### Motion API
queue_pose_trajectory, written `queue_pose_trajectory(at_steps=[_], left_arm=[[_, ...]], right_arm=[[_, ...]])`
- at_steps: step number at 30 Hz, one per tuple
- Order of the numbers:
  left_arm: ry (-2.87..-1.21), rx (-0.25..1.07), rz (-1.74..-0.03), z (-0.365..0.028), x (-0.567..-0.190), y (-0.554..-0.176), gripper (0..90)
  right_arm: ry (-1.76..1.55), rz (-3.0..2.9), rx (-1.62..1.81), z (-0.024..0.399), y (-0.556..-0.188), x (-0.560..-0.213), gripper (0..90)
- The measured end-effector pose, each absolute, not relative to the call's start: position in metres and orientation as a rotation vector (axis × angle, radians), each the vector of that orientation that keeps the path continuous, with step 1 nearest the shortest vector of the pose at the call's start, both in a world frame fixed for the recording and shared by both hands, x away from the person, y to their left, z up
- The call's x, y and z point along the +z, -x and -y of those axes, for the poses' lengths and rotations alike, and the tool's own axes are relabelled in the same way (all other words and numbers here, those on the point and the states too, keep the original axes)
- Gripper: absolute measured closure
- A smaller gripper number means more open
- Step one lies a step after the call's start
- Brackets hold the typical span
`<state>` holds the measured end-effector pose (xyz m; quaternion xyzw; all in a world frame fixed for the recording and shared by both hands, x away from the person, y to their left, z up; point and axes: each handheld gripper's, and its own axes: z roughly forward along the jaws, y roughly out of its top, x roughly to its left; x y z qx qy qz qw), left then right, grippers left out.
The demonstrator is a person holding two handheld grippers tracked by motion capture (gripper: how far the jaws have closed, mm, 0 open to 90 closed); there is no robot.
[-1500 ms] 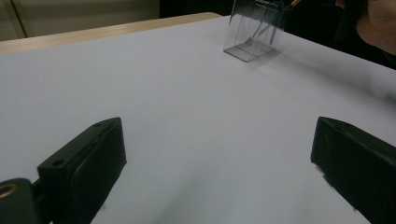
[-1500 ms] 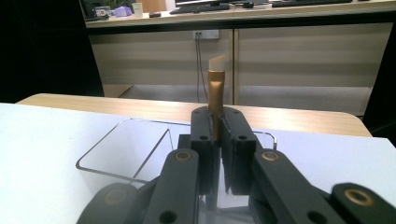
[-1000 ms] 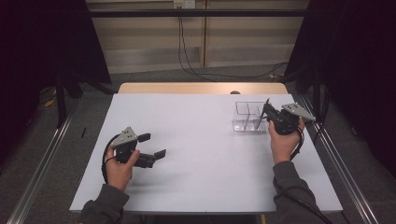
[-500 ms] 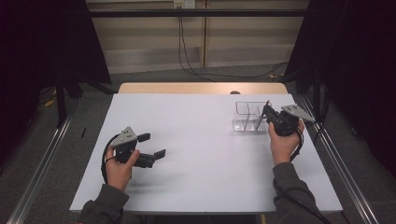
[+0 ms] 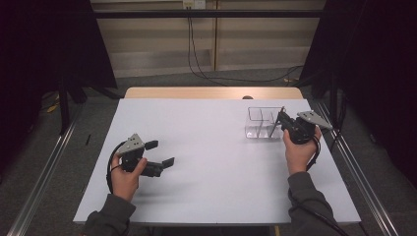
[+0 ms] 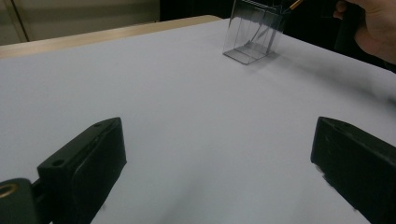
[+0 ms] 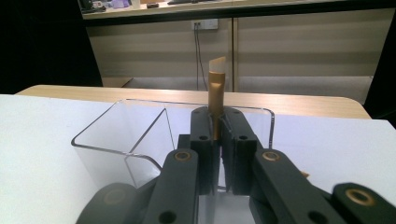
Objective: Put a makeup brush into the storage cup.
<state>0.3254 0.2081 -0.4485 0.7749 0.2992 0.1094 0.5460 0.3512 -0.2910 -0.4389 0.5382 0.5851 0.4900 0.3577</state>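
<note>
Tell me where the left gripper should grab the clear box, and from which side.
Grip the box's bare left end wall, probably from above: it stands upright and open-topped, so one jaw could drop inside, one outside. The right gripper holds a stick at its right side. The left gripper is open.

We look down on a white worktop (image 5: 216, 147) with a bare wooden strip along its far edge, a clear plastic organiser (image 5: 261, 122) with open-topped compartments standing directly on it near our far right corner, upright
</note>
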Motion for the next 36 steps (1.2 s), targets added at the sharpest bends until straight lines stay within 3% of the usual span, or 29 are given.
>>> queue_pose_trajectory(at_steps=[21,36], left_arm=[[-1.838,0.252,-0.702,-0.2074,-0.4490,-0.3257,3.1],[-1.834,0.243,-0.695,-0.2081,-0.4494,-0.3250,3.1]], right_arm=[[-1.387,-1.519,1.268,0.2924,-0.3485,-0.4388,75.8],[-1.387,-1.512,1.294,0.2909,-0.3442,-0.4352,55.3]])
